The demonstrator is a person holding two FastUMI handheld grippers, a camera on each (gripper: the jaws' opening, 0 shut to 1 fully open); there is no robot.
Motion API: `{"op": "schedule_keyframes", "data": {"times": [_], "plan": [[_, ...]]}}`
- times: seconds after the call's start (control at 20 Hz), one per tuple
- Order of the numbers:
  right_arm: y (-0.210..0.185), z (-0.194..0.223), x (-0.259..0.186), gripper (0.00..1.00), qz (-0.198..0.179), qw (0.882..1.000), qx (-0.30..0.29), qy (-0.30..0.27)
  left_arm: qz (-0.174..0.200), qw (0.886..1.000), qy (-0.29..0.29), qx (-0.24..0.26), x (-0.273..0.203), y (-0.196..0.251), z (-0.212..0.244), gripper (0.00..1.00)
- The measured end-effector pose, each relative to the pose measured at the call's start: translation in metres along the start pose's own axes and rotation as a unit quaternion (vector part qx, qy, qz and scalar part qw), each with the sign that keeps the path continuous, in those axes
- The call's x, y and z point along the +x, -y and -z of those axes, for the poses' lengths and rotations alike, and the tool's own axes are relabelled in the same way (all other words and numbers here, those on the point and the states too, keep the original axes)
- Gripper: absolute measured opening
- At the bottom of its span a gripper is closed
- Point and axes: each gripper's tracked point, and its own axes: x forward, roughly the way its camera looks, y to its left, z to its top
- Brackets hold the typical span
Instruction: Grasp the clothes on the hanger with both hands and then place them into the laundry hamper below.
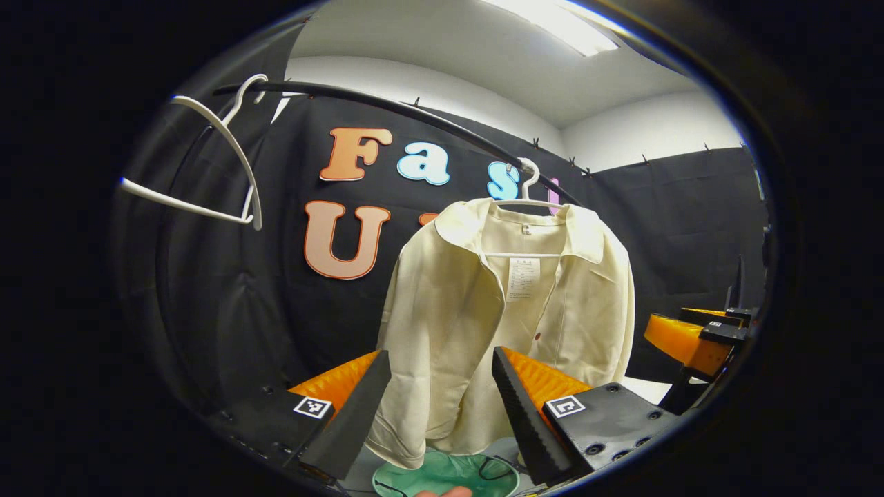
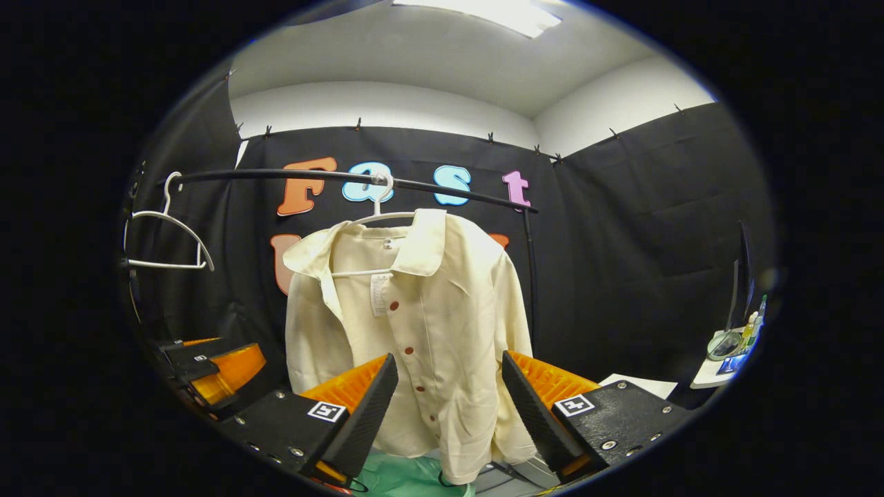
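While hanging, shirt (image 1: 469, 324) beyond left hand-held gripper (image 1: 442, 400)

- Black cloth wall (image 2: 642, 228) drapes the booth, clipped along its top edge.
- White upper wall (image 2: 387, 103) and white ceiling (image 1: 449, 41) rise above it.
- Bright rectangular ceiling light (image 1: 559, 24) glows overhead.
- Small white side table (image 2: 718, 369) holds bottles at far right.

Cream shirt (image 2: 428, 331) on white hanger (image 2: 376, 214)

A ceiling light panel (image 1: 552, 24) lights the booth from above and burns out to glare in both views. Fisheye distortion bends the black rail (image 2: 345, 178) and the walls toward the edges. Focus is sharp, shadows soft.
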Motion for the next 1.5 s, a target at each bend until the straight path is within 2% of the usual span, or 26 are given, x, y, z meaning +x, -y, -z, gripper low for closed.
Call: {"op": "schedule_keyframes", "data": {"times": [0.35,0.5,0.75,0.9,1.0,1.1,1.15,1.2,1.25,1.3,1.35,1.45,1.5], "plan": [[-0.042,0.019,0.078,0.94,-0.021,0.999,0.019,-0.019,-0.020,1.000,-0.001,-0.003,-0.006,-0.021,-0.003,0.96],[-0.065,0.025,0.119,0.94,-0.012,1.000,0.021,-0.019,-0.031,0.999,0.009,0.003,-0.010,-0.029,-0.010,0.96],[-0.063,0.029,0.176,0.94,0.061,0.998,0.007,-0.004,-0.042,0.999,0.006,0.004,-0.016,-0.043,-0.008,0.96],[-0.035,0.024,0.196,0.94,0.133,0.991,-0.017,0.010,-0.048,0.999,0.002,-0.006,-0.017,-0.049,-0.003,0.97],[-0.018,0.018,0.199,0.94,0.156,0.987,-0.016,0.018,-0.053,0.999,0.004,-0.008,-0.015,-0.053,-0.002,0.96],[-0.013,0.015,0.197,0.87,0.136,0.990,-0.004,0.027,-0.051,0.999,0.007,-0.011,-0.009,-0.053,-0.002,0.96],[-0.005,0.014,0.193,0.76,0.137,0.990,-0.004,0.022,-0.045,0.999,0.007,-0.014,-0.005,-0.049,-0.002,0.96],[0.002,0.011,0.190,0.64,0.129,0.991,-0.006,0.018,-0.038,0.999,0.007,-0.018,0.000,-0.043,0.001,0.96],[0.006,0.008,0.186,0.36,0.118,0.993,-0.011,0.015,-0.027,0.999,0.008,-0.024,0.007,-0.036,0.001,0.96],[0.007,0.003,0.181,0.26,0.108,0.994,-0.016,0.015,-0.013,0.999,0.007,-0.030,0.016,-0.028,0.002,0.97],[0.009,-0.002,0.178,0.10,0.095,0.995,-0.021,0.016,0.002,0.999,0.005,-0.038,0.026,-0.018,0.003,1.00],[0.008,-0.012,0.166,0.02,0.058,0.998,-0.020,0.018,0.031,0.998,-0.001,-0.054,0.048,0.005,0.009,0.97],[0.006,-0.014,0.159,0.01,0.040,0.999,-0.019,0.016,0.048,0.997,-0.003,-0.061,0.059,0.019,0.011,0.97]]}}
